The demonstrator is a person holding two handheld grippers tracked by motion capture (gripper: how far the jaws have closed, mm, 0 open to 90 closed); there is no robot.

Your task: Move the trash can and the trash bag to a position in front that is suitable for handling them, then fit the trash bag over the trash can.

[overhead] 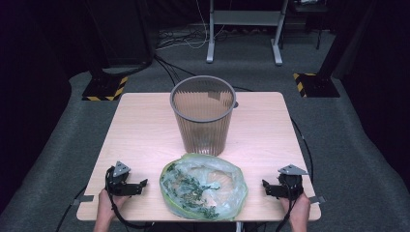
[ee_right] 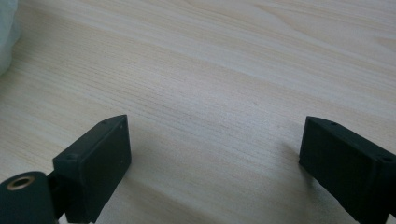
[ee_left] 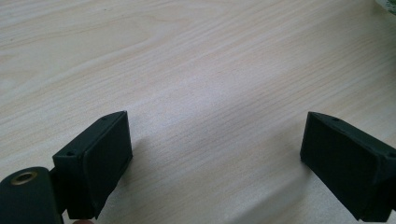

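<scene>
A clear plastic bag of green leafy scraps (overhead: 204, 186) lies flat at the near edge of the light wooden table (overhead: 145, 125), between the two hand-held grippers and touching neither. The left gripper (overhead: 141, 185) and the right gripper (overhead: 265, 186) rest low on the tabletop, jaws spread wide and empty. A grey ribbed wastebasket (overhead: 203, 115) stands upright just behind the bag.

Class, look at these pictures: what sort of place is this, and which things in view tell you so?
Probably a lab or studio for recording tasks. Black stands with hazard-striped bases flank the table, cables run over grey carpet, and a person holds a gripper in each hand: left, right.
</scene>
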